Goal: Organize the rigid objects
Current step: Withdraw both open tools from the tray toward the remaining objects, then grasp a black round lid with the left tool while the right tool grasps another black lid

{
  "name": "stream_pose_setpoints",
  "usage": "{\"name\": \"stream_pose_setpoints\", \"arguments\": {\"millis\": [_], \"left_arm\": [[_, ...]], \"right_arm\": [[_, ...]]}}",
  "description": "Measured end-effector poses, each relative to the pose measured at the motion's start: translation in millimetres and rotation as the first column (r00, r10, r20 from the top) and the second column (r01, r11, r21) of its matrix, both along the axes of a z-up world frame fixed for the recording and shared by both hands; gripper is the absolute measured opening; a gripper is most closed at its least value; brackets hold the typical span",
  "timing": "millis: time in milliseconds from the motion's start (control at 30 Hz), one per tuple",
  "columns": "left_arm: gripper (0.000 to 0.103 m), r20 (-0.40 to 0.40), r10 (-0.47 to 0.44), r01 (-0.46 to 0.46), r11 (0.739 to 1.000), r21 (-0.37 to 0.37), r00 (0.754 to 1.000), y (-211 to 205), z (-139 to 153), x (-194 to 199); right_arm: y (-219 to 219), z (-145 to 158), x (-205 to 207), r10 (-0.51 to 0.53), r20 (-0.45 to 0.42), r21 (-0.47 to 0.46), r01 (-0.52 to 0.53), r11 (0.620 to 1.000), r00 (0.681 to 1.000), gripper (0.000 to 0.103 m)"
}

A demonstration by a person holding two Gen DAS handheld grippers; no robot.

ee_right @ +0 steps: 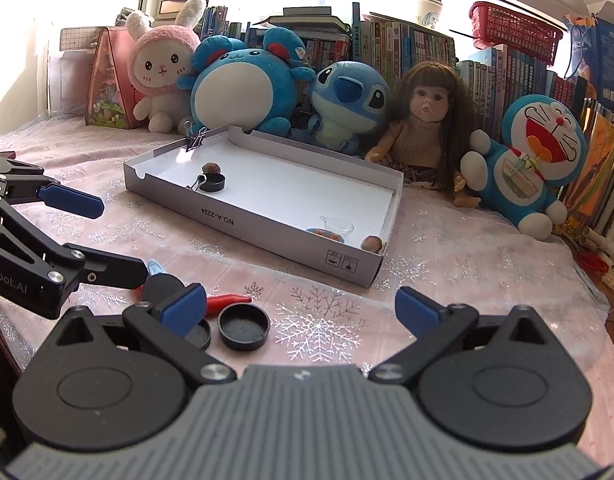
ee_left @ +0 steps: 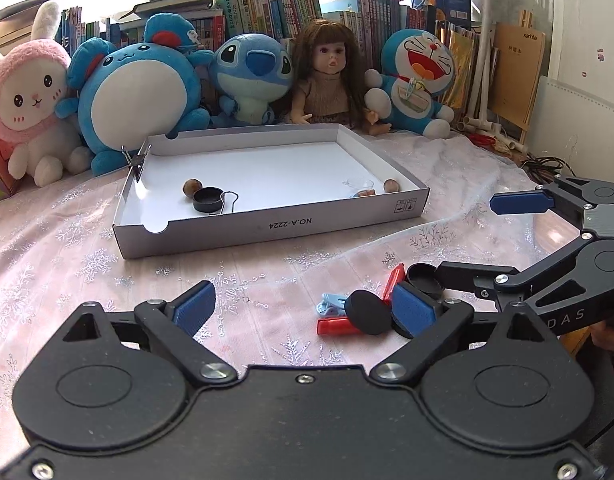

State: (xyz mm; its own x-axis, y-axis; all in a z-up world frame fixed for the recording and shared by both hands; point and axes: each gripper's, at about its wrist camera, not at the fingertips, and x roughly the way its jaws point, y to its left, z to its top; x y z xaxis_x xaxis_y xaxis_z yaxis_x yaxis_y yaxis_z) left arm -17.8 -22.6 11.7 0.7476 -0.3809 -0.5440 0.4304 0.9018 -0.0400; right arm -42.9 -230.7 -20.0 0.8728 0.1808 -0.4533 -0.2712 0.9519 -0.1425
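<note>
A white cardboard tray holds two nuts, a black cap, a binder clip, and a clear cup. In front of it lies a loose pile: a black cap, a black disc, red clips and a light blue clip. My left gripper is open, its right finger over the pile's edge. My right gripper stands wide open, its left finger beside the black cap. Neither grips anything.
Plush toys and a doll line the back, against a row of books. A binder clip is clamped on the tray's far left rim. A pink snowflake cloth covers the table; white pipes lie at the right edge.
</note>
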Motion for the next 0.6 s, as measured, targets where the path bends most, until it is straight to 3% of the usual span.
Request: {"name": "stream_pose_setpoints", "arguments": {"millis": [300, 467, 533, 600], "left_arm": [[0.092, -0.015, -0.015, 0.015, 0.999, 0.031, 1.0, -0.9, -9.0, -10.0], [0.073, -0.021, -0.023, 0.023, 0.999, 0.045, 1.0, -5.6, -9.4, -10.4], [0.059, -0.03, -0.037, 0.038, 0.998, 0.043, 0.999, -8.6, -9.2, -9.3], [0.051, -0.041, -0.056, 0.058, 0.997, 0.045, 0.998, -12.0, -9.7, -9.1]], "right_arm": [[0.9, -8.9, -9.7, 0.013, -0.009, -0.014, -0.013, 1.0, 1.0, 0.103], [-4.0, -12.5, -9.9, -0.001, -0.035, -0.001, 0.001, 1.0, 0.999, 0.103], [-3.7, -14.9, -9.3, -0.019, -0.036, -0.027, 0.018, 0.999, 0.999, 0.103], [-2.1, -17.1, -8.5, -0.039, -0.036, -0.063, 0.037, 0.997, 0.999, 0.103]]}}
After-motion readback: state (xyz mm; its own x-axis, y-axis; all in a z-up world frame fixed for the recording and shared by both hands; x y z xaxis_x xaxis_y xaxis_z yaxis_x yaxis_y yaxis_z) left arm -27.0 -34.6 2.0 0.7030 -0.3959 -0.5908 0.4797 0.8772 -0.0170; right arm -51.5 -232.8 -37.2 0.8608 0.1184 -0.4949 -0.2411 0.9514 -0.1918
